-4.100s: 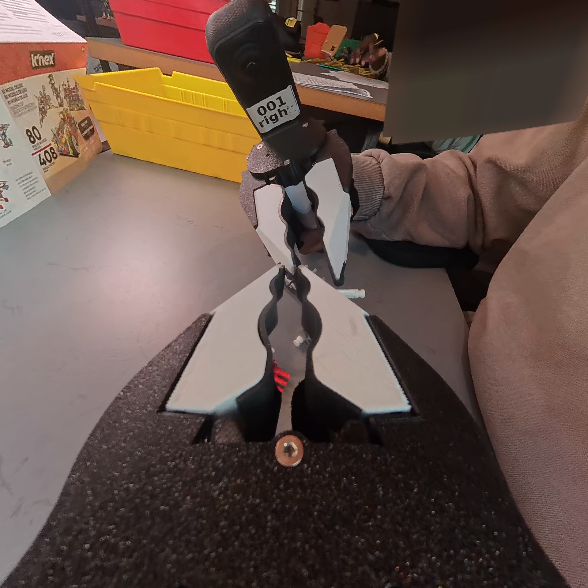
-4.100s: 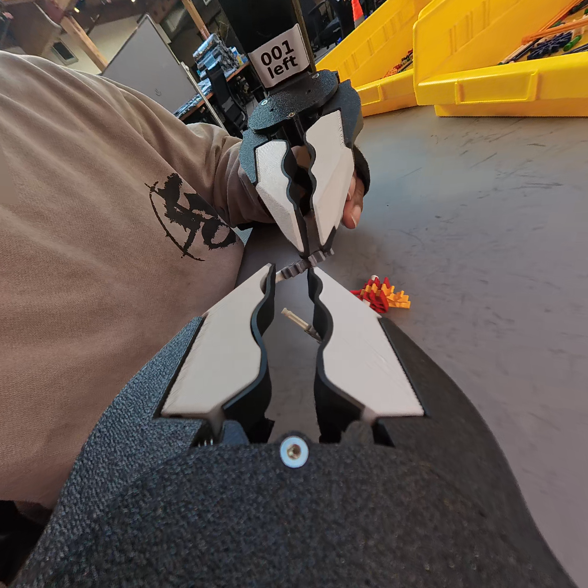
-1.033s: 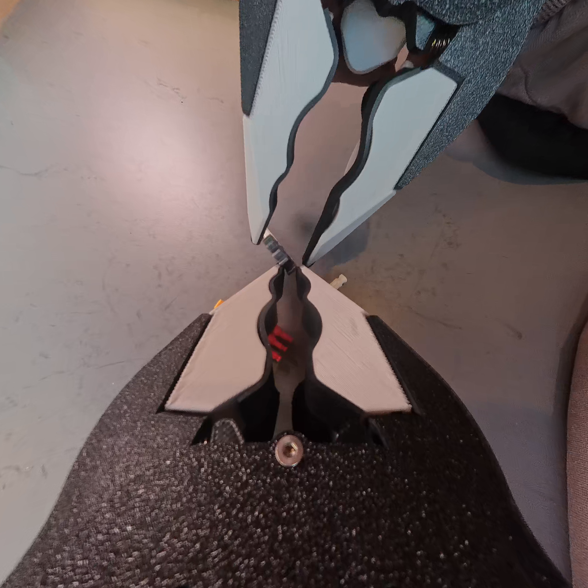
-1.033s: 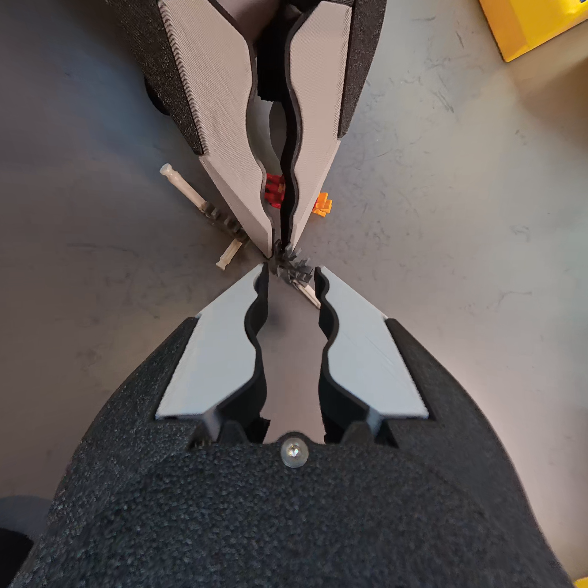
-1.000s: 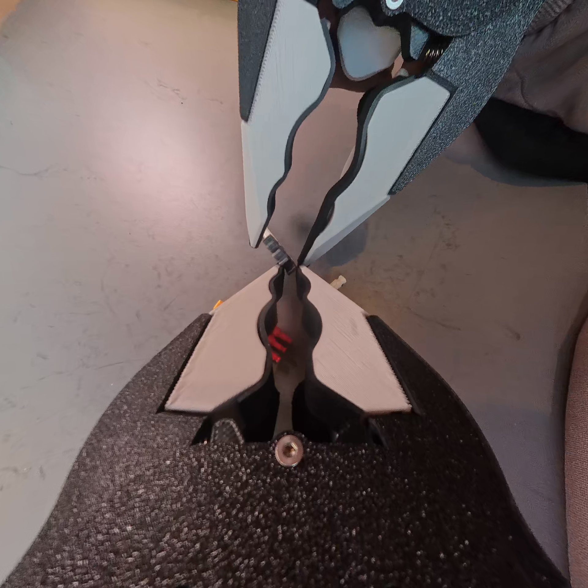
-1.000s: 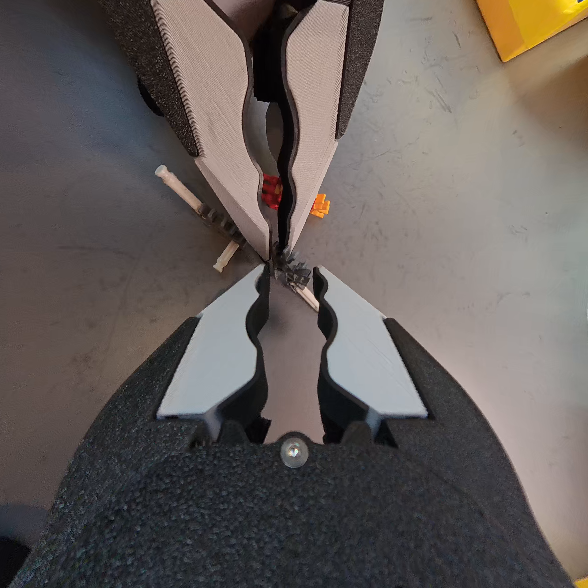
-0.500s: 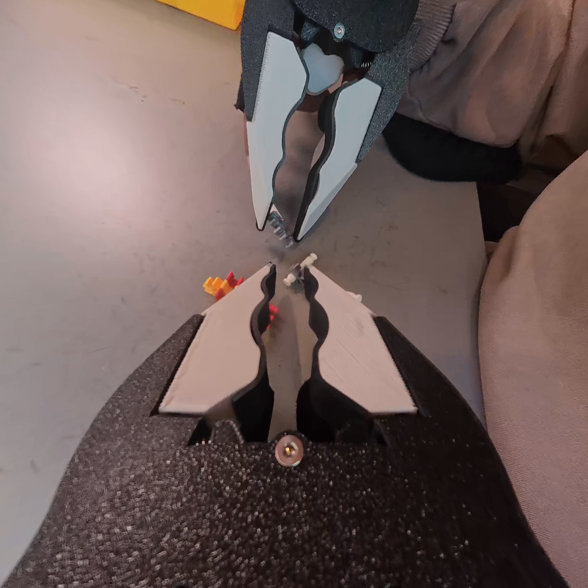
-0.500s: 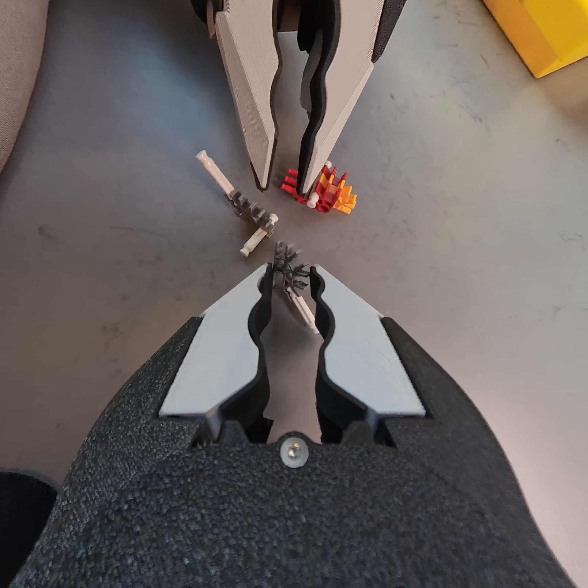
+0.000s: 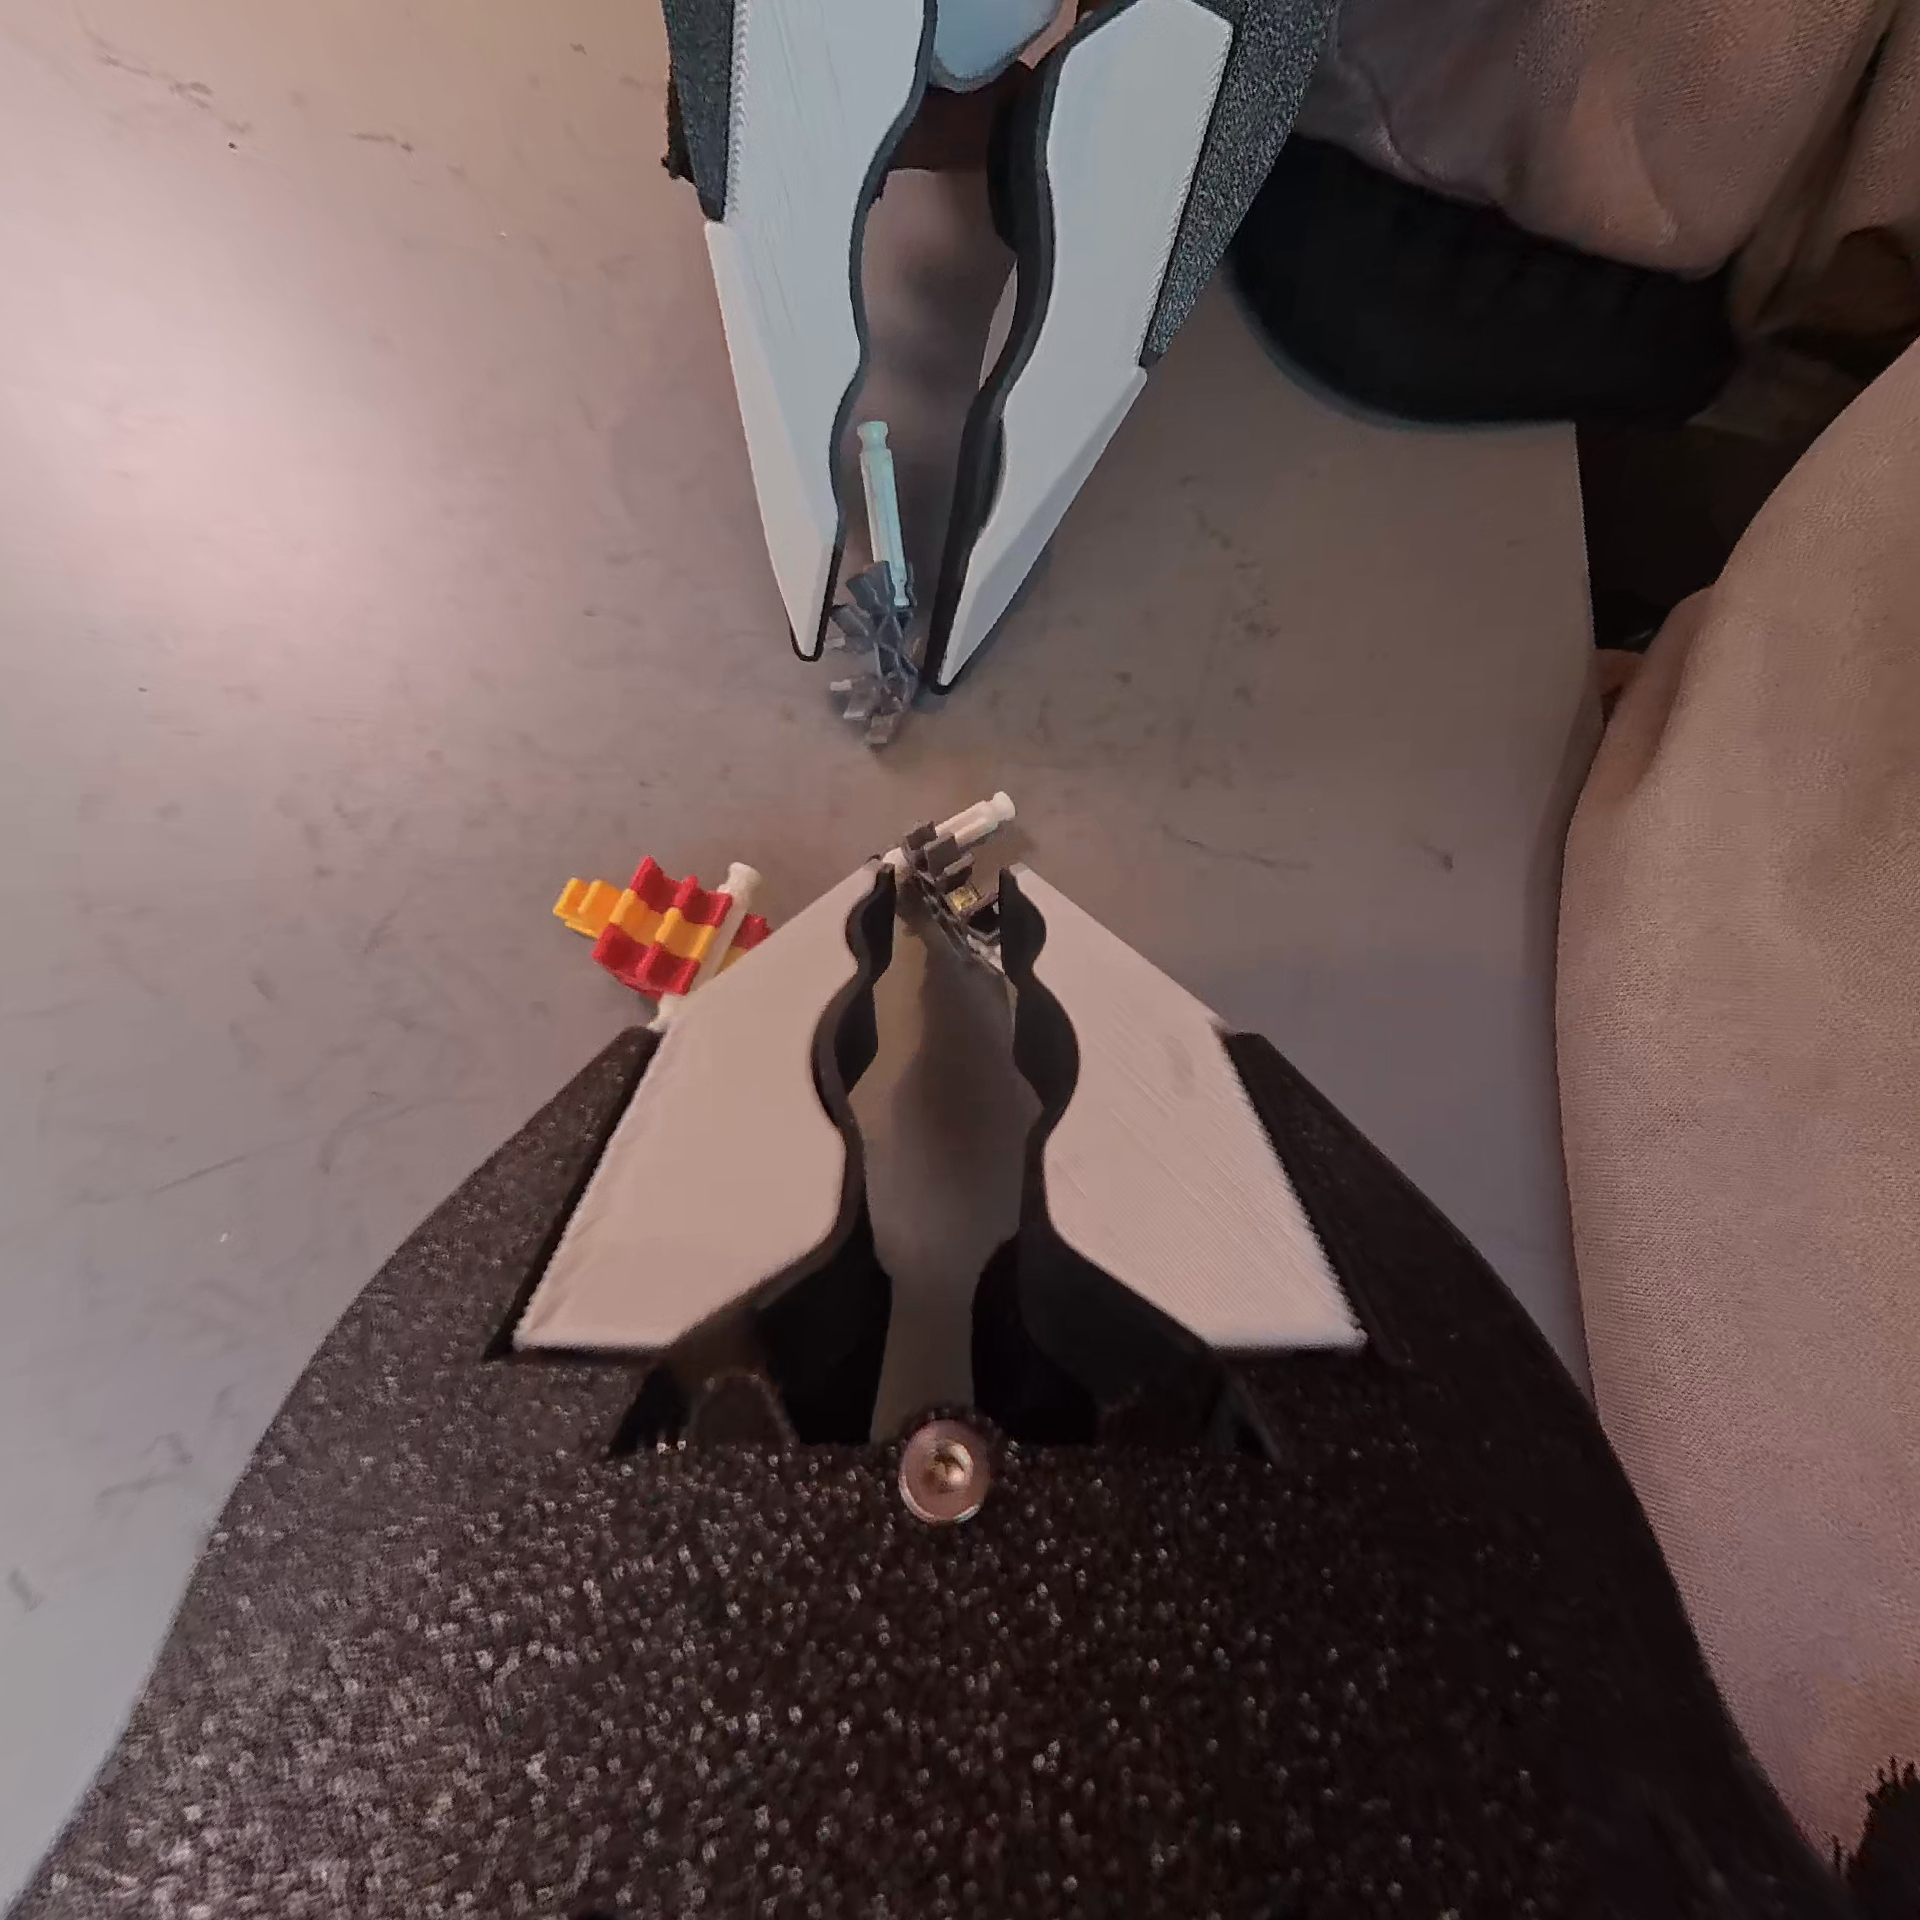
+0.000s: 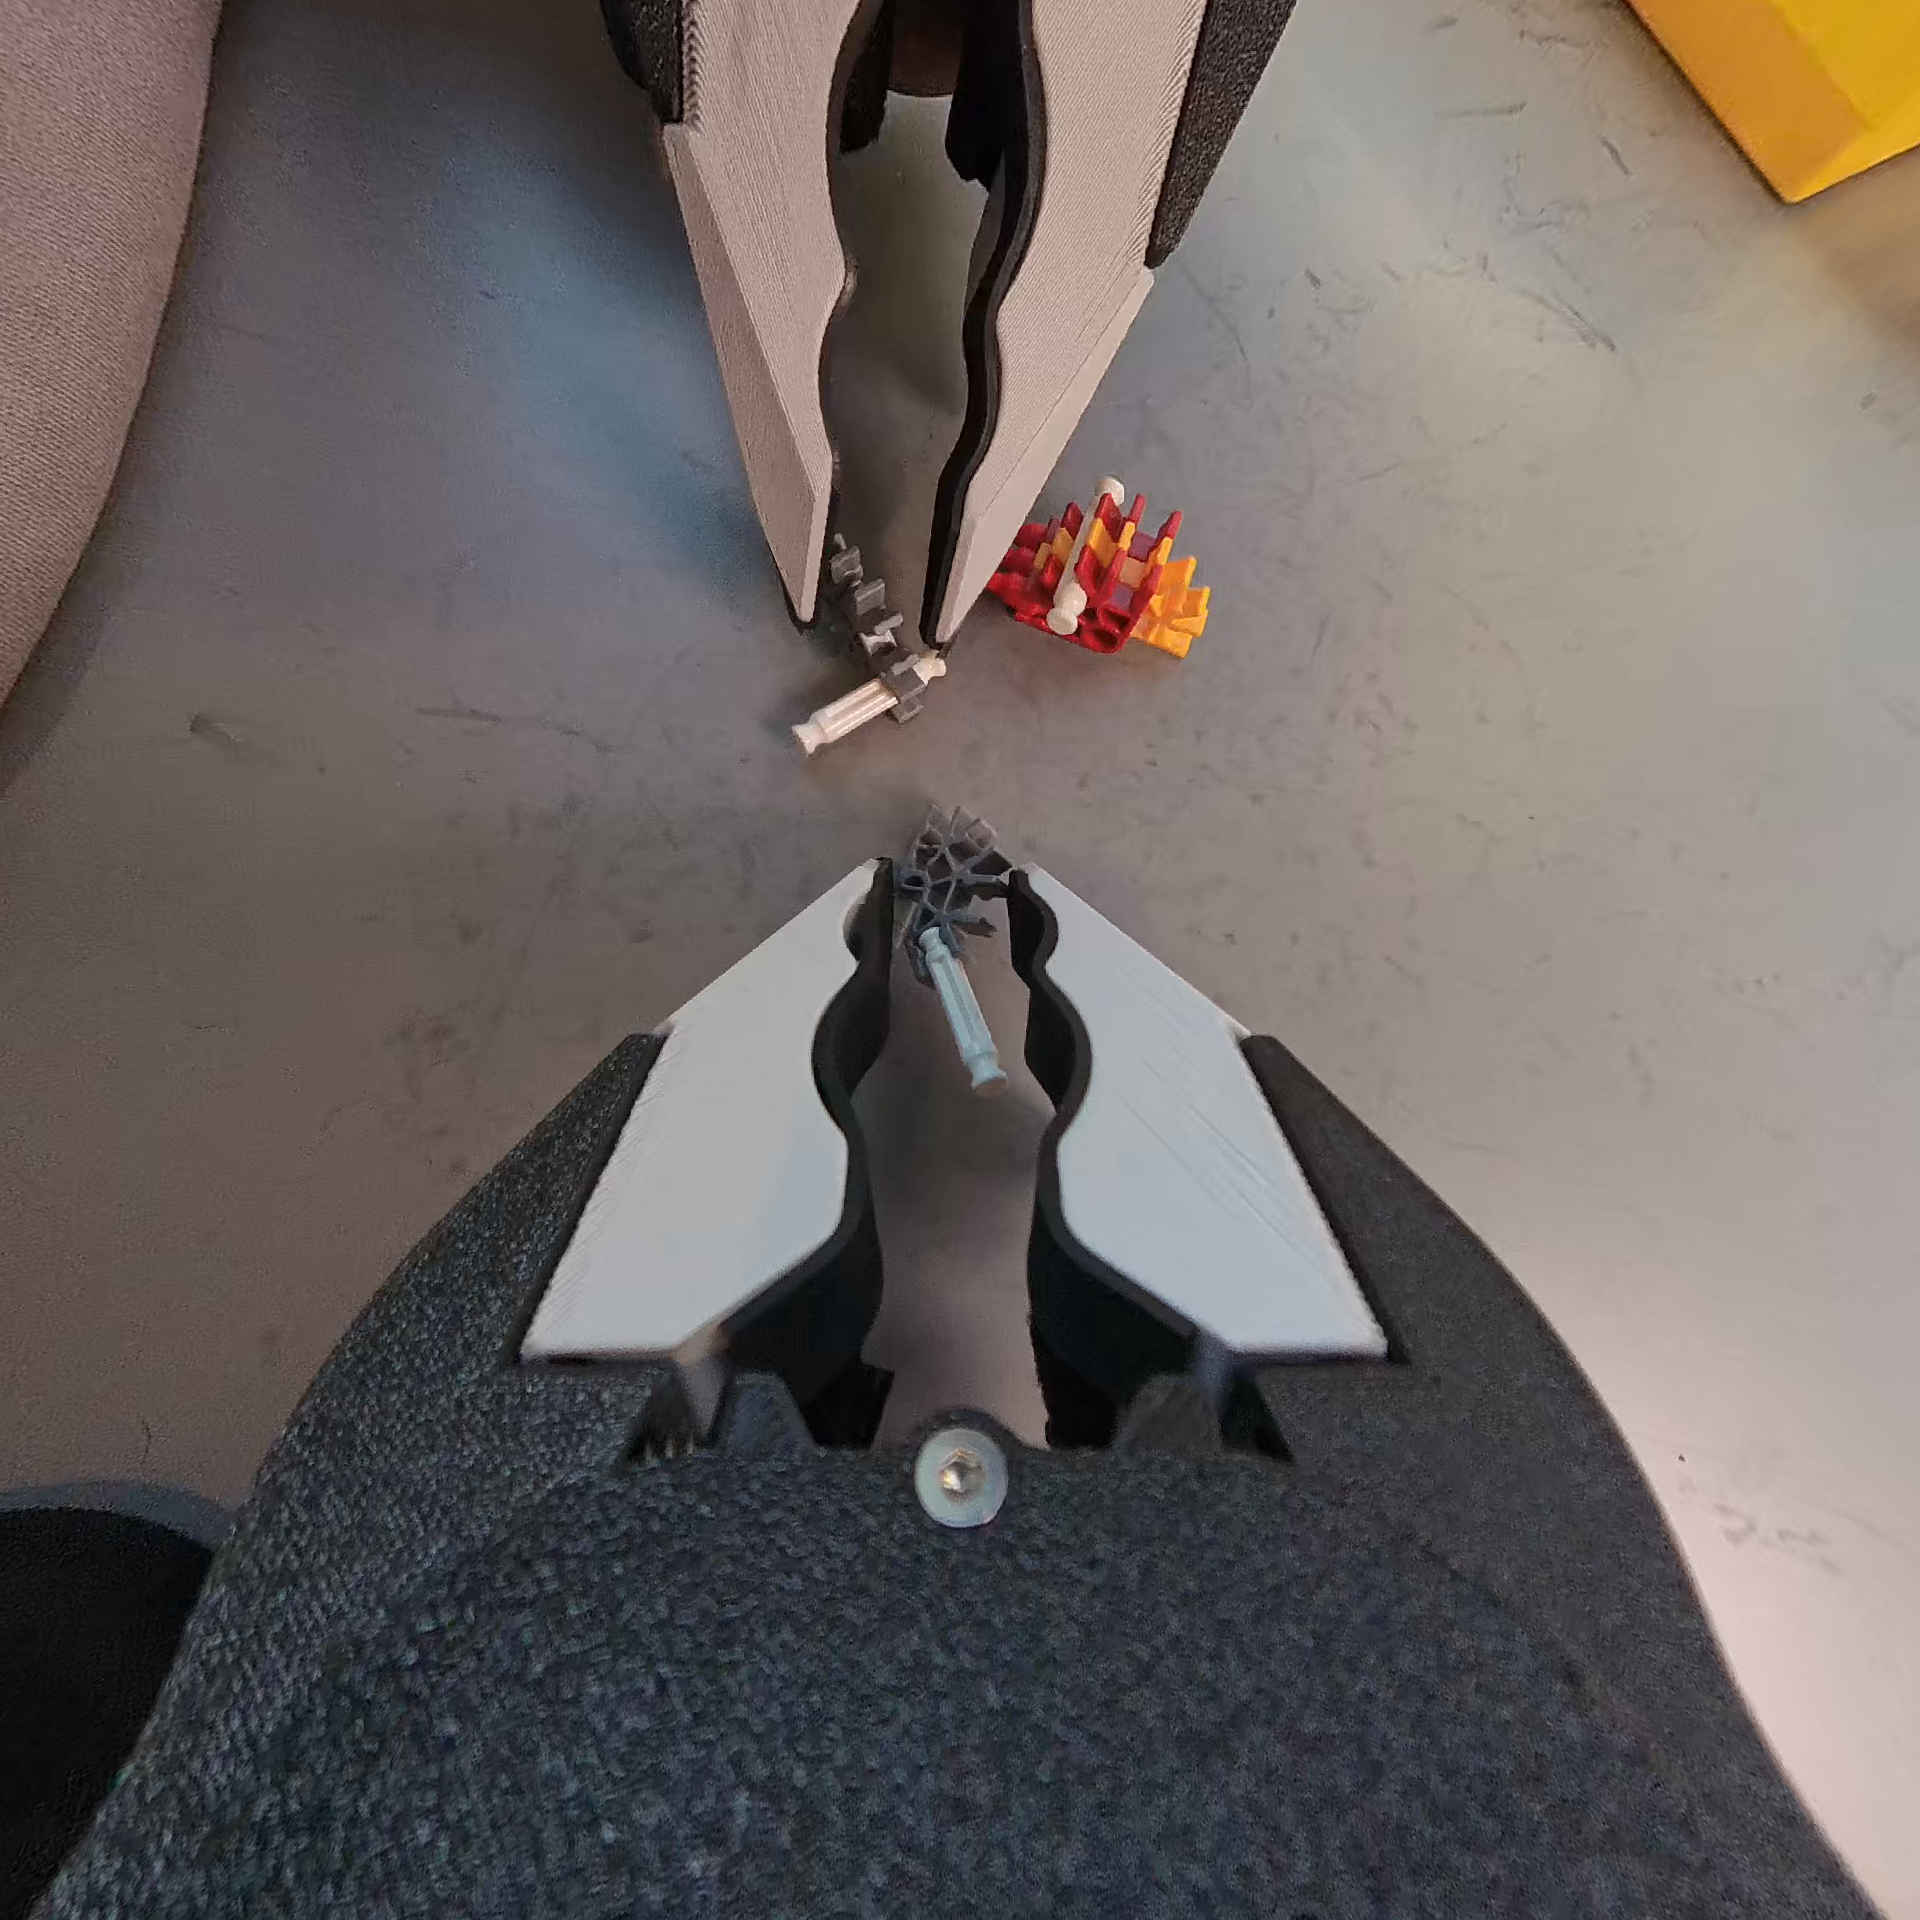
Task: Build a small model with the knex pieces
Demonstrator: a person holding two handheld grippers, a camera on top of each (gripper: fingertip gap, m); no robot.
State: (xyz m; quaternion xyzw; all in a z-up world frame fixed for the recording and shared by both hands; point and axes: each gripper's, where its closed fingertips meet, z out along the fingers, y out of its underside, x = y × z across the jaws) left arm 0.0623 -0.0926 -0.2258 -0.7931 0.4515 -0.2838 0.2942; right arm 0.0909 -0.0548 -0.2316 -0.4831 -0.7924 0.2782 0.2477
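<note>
a grey table top [image 9: 312, 520] filled nearly the whole of both views, matt, scuffed and lightly scratched, with faint dark marks across it. soft light fell on it and left a pale pinkish sheen toward one side. a corner of a yellow bin [image 10: 1808, 94] stood on the table at the edge of the right wrist view.

left wrist: looks down, close on table [image 9: 312, 520] | right wrist: faces opposite | shared: red-yellow piece [image 9: 665, 925] [image 10: 1101, 582]
</note>
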